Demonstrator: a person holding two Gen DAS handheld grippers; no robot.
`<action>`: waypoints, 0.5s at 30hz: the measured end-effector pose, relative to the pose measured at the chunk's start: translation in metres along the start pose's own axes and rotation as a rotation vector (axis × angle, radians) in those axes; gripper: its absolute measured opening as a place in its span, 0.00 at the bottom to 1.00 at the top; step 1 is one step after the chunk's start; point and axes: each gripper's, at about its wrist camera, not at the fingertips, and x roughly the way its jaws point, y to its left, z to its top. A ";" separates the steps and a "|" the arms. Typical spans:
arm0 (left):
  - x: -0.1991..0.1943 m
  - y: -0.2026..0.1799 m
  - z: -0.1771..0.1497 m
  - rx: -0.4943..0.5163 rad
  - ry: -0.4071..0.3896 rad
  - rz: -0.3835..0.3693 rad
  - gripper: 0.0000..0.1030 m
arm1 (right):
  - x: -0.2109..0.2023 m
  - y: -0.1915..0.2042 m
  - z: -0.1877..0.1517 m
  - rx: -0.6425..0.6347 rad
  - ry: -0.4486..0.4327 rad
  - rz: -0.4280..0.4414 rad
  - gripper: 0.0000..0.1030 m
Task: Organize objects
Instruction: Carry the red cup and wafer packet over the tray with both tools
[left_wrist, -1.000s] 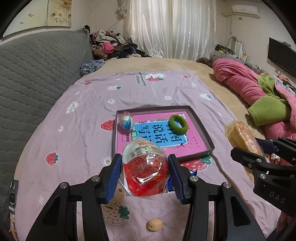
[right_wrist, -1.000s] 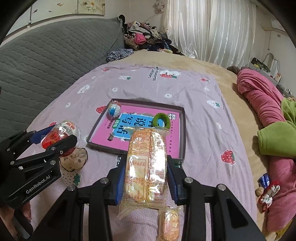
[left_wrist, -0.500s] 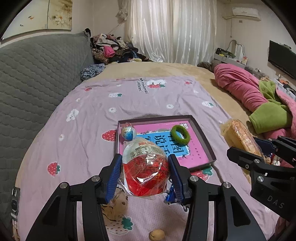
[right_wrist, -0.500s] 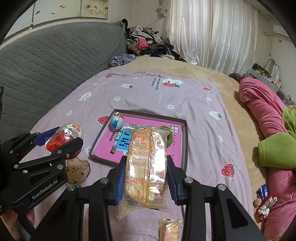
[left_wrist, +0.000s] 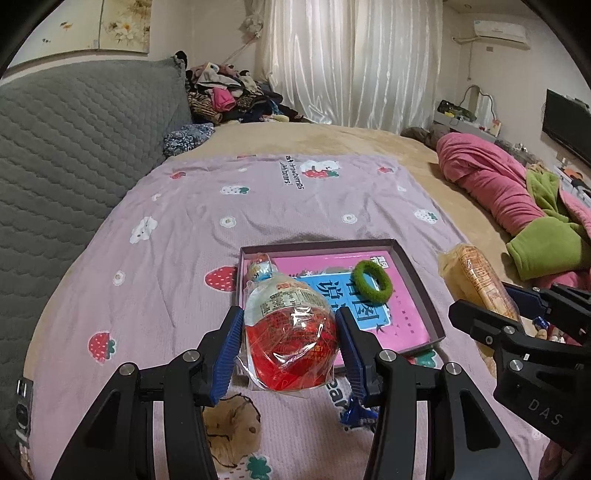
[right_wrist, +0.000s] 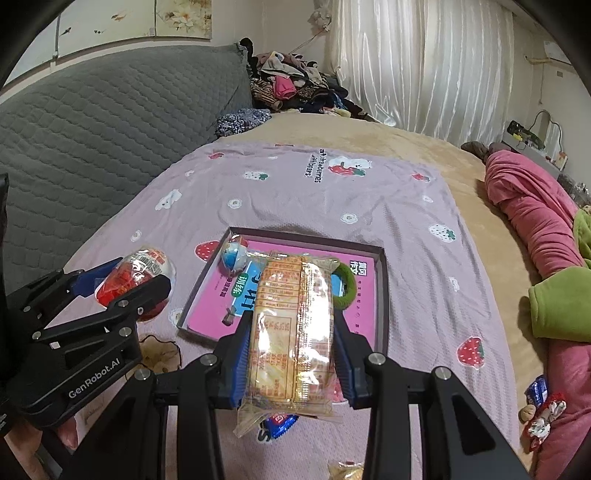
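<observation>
two grippers, each carrying a snack pack above the bed

the left gripper (left_wrist: 290, 341) is clamped on a clear pouch of red snacks (left_wrist: 290, 332), held in the air near the front edge of the shallow tray (left_wrist: 421, 291). the right gripper (right_wrist: 291, 354) is clamped on a long yellow biscuit packet (right_wrist: 291, 332), above the tray's near side. in the tray lie a green hair ring (left_wrist: 371, 280) and a small blue ball (left_wrist: 259, 269). the tray rests on a lilac strawberry-print blanket (left_wrist: 184, 236).

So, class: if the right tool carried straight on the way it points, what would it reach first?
Probably the shallow box, landing near the green hair tie; the right tool carries a cracker packet. Depth is uncertain.
</observation>
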 end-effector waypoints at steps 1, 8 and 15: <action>0.001 0.000 0.001 0.000 -0.001 0.000 0.51 | 0.001 -0.001 0.001 0.003 -0.001 0.002 0.39; 0.010 -0.001 0.009 0.001 -0.004 -0.003 0.51 | 0.011 -0.006 0.008 0.015 -0.001 0.007 0.39; 0.029 -0.001 0.015 -0.001 0.005 -0.002 0.51 | 0.024 -0.011 0.015 0.012 0.006 0.005 0.39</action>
